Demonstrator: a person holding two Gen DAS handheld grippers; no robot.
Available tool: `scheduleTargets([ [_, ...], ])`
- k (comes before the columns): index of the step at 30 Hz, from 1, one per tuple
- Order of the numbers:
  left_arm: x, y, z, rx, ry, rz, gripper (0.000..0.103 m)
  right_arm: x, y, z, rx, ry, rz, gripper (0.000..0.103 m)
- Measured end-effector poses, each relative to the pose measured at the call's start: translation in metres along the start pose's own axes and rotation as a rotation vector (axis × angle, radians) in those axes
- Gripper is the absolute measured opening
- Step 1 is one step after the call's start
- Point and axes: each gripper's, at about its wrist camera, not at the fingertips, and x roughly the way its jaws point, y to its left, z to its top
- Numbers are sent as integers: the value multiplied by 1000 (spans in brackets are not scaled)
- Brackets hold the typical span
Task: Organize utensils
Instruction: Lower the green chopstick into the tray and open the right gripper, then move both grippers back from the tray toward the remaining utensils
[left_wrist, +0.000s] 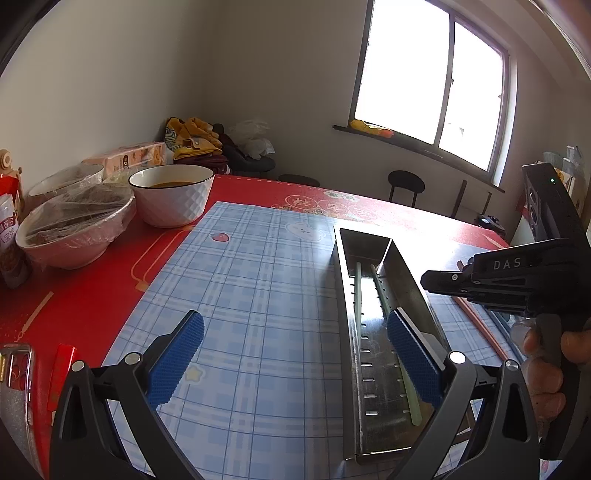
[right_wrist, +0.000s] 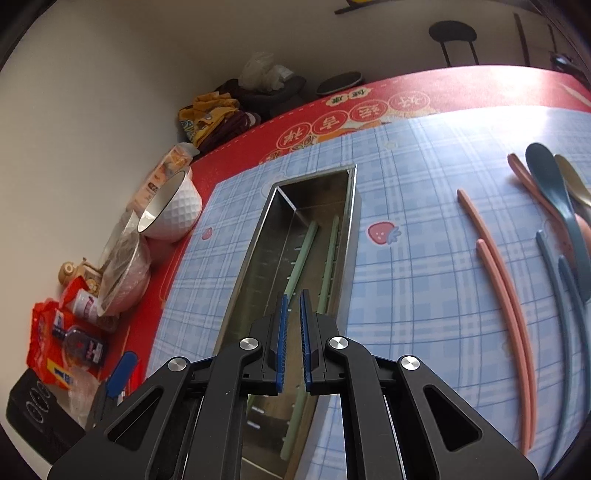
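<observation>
Above the steel tray (right_wrist: 258, 258), the right gripper (right_wrist: 293, 339) hung pressed together, empty; reaching rightward could scatter the pink chopsticks (right_wrist: 506, 295)

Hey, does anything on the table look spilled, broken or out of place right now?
Nothing looks spilled or broken. The metal tray holds only the two green chopsticks, lying straight. The pink chopsticks, the blue chopsticks and the spoons lie loose on the plaid mat, not yet sorted.
</observation>
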Motion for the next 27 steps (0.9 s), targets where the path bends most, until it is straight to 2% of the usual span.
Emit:
scheduleTargets([
  [6,1,1,1,-4,0,13,97,-29,-23,0,-102,-100,-16,8],
  [7,1,1,0,-6,0,14,97,-34,-29,-1,-111,-113,-21,12],
  [8,1,2,0,-8,1,17,97,-39,-34,-2,-119,-126,-28,19],
  [10,1,2,1,-10,0,24,97,-50,-45,-4,-140,-163,-23,63],
  [12,1,1,0,-4,1,30,97,-62,-51,-8,-182,-193,-11,70],
  [15,2,-2,1,12,6,44,97,-78,-66,-12,-221,-220,-15,88],
  [20,1,-11,0,43,21,60,97,-111,-97,-15,-232,-311,-9,88],
  [23,-12,-24,4,58,-10,82,97,-131,-115,-15,-247,-360,-18,88],
  [27,-31,-55,21,56,-52,47,97,-149,-138,-11,-251,-387,-15,88],
])
